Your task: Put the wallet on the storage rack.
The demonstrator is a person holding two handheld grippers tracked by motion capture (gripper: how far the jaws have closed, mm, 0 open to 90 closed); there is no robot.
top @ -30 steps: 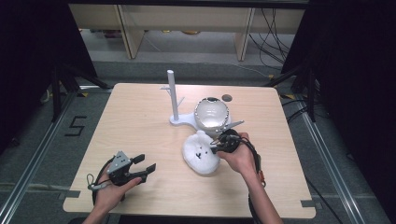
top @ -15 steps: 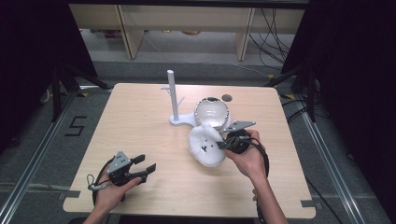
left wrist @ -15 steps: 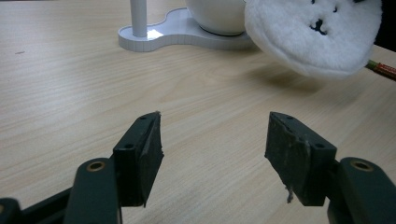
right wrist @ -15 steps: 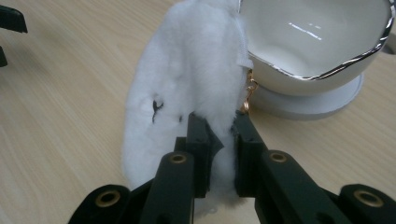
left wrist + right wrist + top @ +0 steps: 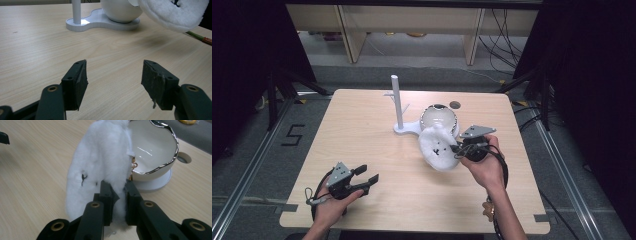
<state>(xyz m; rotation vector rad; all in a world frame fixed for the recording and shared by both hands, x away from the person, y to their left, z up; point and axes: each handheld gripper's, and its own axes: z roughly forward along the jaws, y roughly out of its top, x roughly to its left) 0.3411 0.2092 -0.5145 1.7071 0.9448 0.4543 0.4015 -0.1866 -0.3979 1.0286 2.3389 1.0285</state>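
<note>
Resting low at the lower left of the high view, the left gripper (image 5: 364,176) sat with its jaws apart on nothing, just as it had a second before. Right of centre the change showed: the pouch (image 5: 438,148), a white fluffy thing that had lain flatter on the table (image 5: 362,120), was now lifted and tipped up on edge, its top against the bowl (image 5: 439,120). The right gripper (image 5: 458,148) was clamped on its edge, fur squeezed between the jaws in the right gripper view (image 5: 117,195). I judged the pouch was being carried toward the bowl or the stand (image 5: 398,102). The bowl's rim stood in the way, touching the fur; a small hole (image 5: 455,105) in the table lay beyond, clear of the work
</note>
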